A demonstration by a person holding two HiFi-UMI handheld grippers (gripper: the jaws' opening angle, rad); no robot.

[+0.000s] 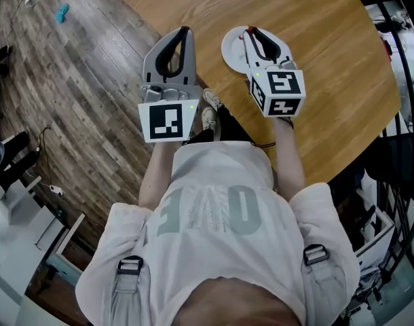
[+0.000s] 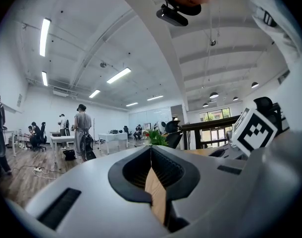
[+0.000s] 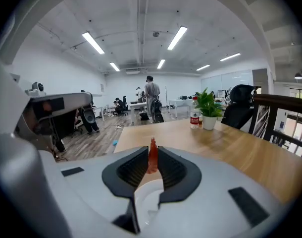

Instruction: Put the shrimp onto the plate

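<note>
Currently the right gripper [image 1: 250, 32] is pinching the red shrimp [image 3: 152, 158] above the white plate [image 1: 231, 53] by the table's [image 1: 329, 60] near edge. The left gripper [image 2: 151, 151] is idling closed, empty. Next it probably needs lowering and releasing.

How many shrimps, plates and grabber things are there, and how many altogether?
shrimp: 1
plate: 1
grippers: 2, the left gripper and the right gripper
Total: 4
</note>
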